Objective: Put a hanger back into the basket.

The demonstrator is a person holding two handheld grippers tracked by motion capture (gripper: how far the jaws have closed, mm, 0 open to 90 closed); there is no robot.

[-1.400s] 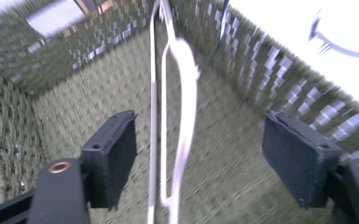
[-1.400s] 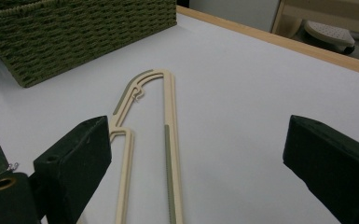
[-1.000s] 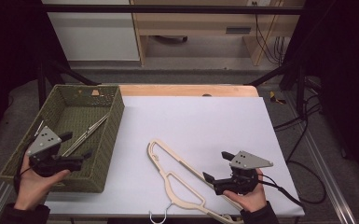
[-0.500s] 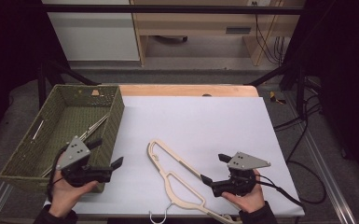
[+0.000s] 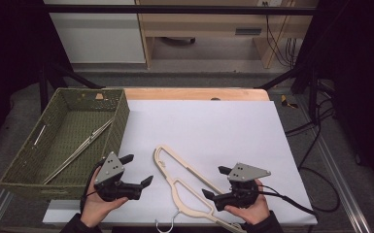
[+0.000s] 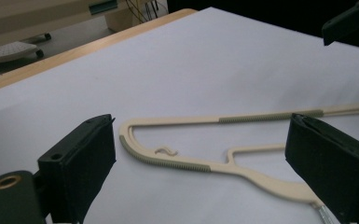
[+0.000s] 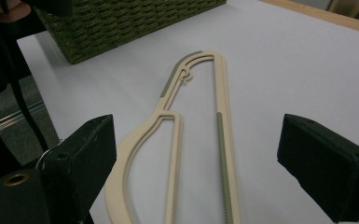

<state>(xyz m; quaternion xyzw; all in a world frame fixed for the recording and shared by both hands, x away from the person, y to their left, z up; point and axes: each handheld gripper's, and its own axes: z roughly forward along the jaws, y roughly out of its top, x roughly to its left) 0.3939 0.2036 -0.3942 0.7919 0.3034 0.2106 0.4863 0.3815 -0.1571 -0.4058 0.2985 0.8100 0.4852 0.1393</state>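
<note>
A cream wooden clothes hanger lies flat on the white sheet, its metal hook at the near edge. My left gripper is held open just left of the hanger, between it and the basket. In the left gripper view the hanger lies ahead between the wide-apart jaws of the left gripper. My right gripper is open on the hanger's right side, close to its long bar. In the right gripper view the hanger stretches away in front of the right gripper. Neither gripper holds anything.
A green woven basket stands at the left of the table and holds long thin metal pieces. The basket's corner also appears in the right gripper view. A wooden table edge runs along the back. Cables trail off to the right.
My left gripper has moved right, from over the basket's near corner onto the white sheet beside the hanger. The right gripper has barely shifted. The hanger has stayed put.
</note>
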